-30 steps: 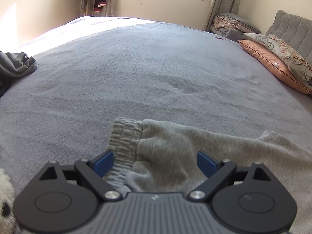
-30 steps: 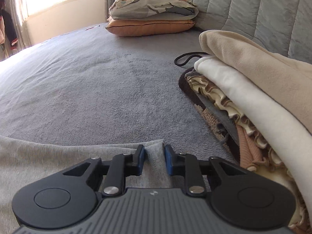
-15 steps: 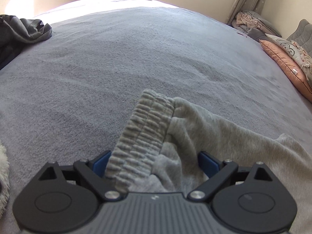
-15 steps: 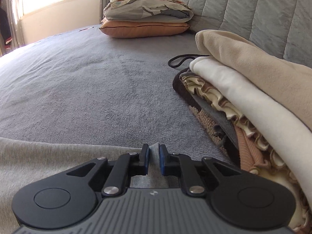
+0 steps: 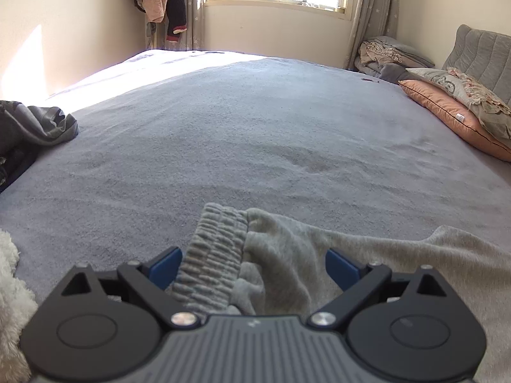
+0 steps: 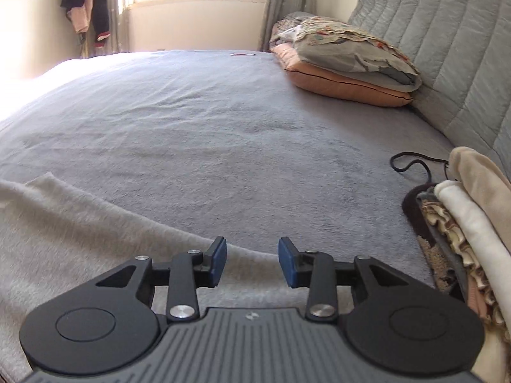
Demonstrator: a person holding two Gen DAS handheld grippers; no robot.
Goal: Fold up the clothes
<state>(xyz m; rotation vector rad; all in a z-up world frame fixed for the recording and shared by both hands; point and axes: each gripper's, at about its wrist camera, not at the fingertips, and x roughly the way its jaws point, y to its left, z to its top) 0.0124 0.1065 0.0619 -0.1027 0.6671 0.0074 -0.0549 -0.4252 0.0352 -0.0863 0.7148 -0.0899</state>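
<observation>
Light grey sweatpants (image 5: 399, 261) lie on the grey bed cover (image 5: 255, 134), and their ribbed waistband (image 5: 217, 249) bunches up between my left gripper's fingers. My left gripper (image 5: 254, 266) stands wide open around that bunch. The left blue pad (image 5: 166, 266) touches the ribbing, and the right one sits beside the fabric. In the right wrist view the same pants (image 6: 80, 233) spread to the left. My right gripper (image 6: 252, 261) hovers over their edge with its jaws opening, and the pads press on nothing.
A stack of folded clothes (image 6: 472, 223) sits close on the right, with a black cord (image 6: 412, 162) behind it. Pillows (image 6: 348, 73) lean by the quilted headboard (image 6: 447, 48). Dark crumpled clothing (image 5: 28, 127) and a white fluffy item (image 5: 9, 287) lie at the left.
My right gripper has opened and let go of the pants' edge, then swung left away from the folded stack. The waistband now sits deeper between my left gripper's fingers.
</observation>
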